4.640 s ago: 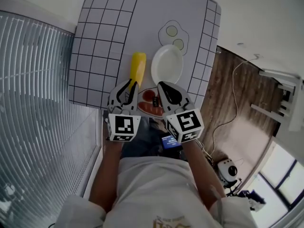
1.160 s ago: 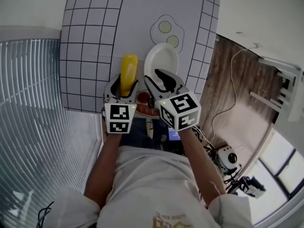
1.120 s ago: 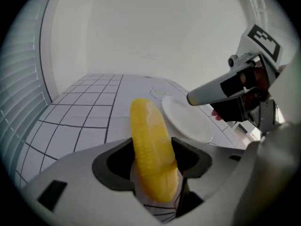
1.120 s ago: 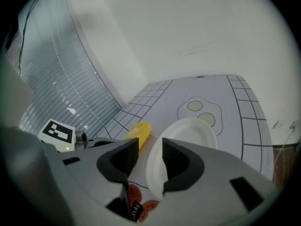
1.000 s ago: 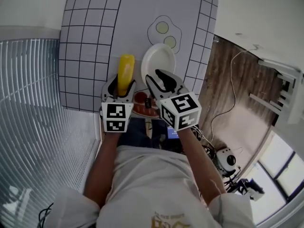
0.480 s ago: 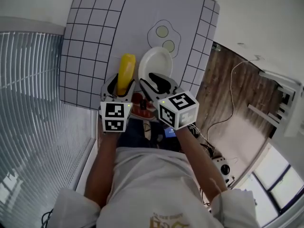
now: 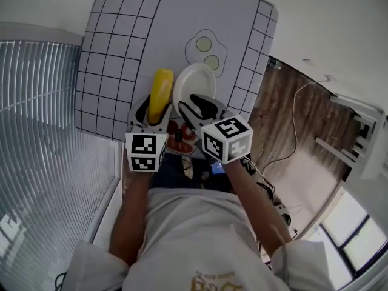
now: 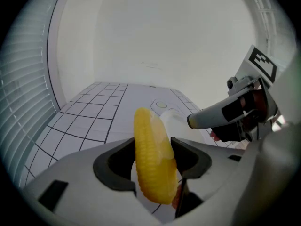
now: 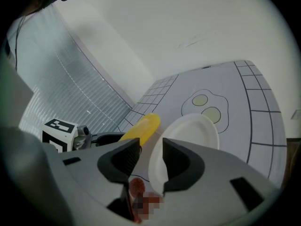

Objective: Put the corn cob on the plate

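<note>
- Left gripper view: the left gripper (image 8: 154, 157) is clamped on the corn (image 8: 151, 166), with a pad pressing each side near the cob's lower end. The rest of the cob sticks up and forward out of the jaws, a little tilted.
- In the head view the corn sits just left of the plate (image 7: 195, 85), beside it and not over it. It looks lifted clear of the mat (image 7: 115, 53).
- Right gripper view: the right gripper (image 9: 150, 157) has its jaws partway apart and grips nothing. The plate's near rim shows through the gap, and the gripper hangs over that edge.
- Step in hand, as I judge it: the grasp is made and the carry is under way. The corn is not yet on the plate.
- Next move: swing the left gripper right until the cob is over the plate's middle, then lower it until it lies flat inside the rim, then open the jaws.
- The right gripper crowds the near edge, so come in from the left or far side.
- A round cob may roll, so release it low.
</note>
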Motion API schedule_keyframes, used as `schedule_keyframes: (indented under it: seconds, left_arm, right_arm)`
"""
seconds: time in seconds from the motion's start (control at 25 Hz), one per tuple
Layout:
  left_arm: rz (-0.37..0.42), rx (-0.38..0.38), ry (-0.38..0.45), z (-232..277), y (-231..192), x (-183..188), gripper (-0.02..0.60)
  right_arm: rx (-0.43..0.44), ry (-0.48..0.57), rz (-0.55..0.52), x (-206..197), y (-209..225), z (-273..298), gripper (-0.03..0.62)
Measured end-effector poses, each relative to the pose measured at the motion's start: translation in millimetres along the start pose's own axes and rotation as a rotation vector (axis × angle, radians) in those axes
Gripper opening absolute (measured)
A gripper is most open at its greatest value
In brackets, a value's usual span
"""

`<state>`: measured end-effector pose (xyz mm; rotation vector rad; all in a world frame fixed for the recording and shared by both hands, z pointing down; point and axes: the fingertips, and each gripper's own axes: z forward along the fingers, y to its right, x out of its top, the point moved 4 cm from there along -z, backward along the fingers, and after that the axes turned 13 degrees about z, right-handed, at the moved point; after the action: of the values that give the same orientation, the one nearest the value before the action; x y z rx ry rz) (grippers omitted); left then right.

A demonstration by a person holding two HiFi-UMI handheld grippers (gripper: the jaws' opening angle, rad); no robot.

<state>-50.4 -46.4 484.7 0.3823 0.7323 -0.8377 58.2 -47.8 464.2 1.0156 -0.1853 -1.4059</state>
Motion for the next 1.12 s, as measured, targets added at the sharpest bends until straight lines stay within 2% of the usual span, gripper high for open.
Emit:
schedule_keyframes:
  seconds: [0.4, 0.72, 0.88, 1.04, 1.12]
  left_arm:
    - [-0.006, -0.002, 0.044, 1, 10, 21, 0.245]
    - [-0.014, -0.035, 0.052, -3, 42, 16, 0.245]
    - [-0.015, -0.055, 0.052, 13, 49, 31, 0.245]
    - [-0.015, -0.067, 0.052, 9, 64, 23, 0.245]
    - [-0.015, -0.07, 0.052, 20, 64, 31, 0.245]
  right_arm:
    - [-0.008, 0.002, 0.001, 7, 11, -6, 0.15]
    - [-0.017, 0.012, 0.012, -12, 18, -19, 0.147]
    - [-0.027, 0.019, 0.018, 7, 32, -23, 0.149]
    - [-0.034, 0.027, 0.04, -3, 37, -30, 0.149]
    - [-0.042, 0.03, 0.048, 8, 48, -31, 0.149]
